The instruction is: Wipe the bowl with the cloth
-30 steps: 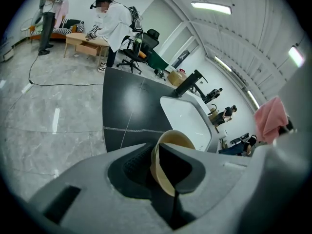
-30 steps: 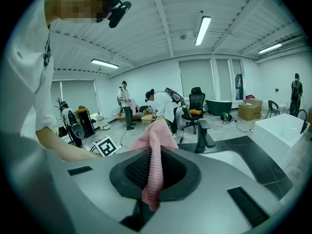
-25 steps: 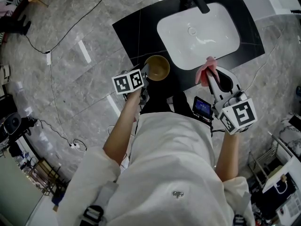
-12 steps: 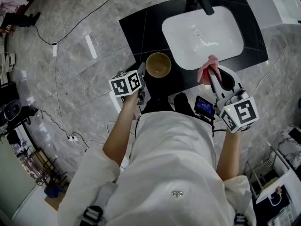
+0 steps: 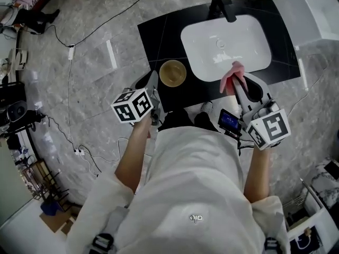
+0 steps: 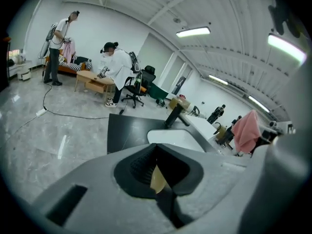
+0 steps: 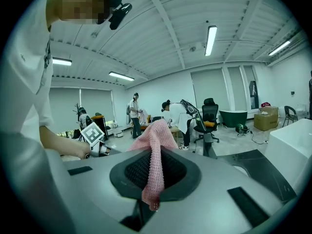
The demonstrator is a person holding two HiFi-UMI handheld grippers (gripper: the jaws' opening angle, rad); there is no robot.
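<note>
A tan bowl [image 5: 172,73] stands on the black countertop [image 5: 159,36], left of the sink. My left gripper [image 5: 155,78] reaches its left rim; in the left gripper view the jaws [image 6: 158,179] are shut with a thin tan sliver of the bowl [image 6: 157,177] pinched between them. My right gripper [image 5: 237,84] hovers at the counter's front edge, shut on a pink knitted cloth [image 5: 232,75]. The cloth [image 7: 155,147] hangs down between the right jaws [image 7: 152,191] and also shows at the right of the left gripper view [image 6: 247,130].
A white sink basin [image 5: 225,41] with a black faucet [image 5: 222,1] fills the counter's right half. Cables [image 5: 69,78] run over the grey marble floor on the left. People and office chairs [image 6: 114,72] stand far off in the room.
The left gripper's marker cube has drawn back toward me and to the left, with its tips still at the bowl's rim. The right gripper and cloth have hardly moved.
</note>
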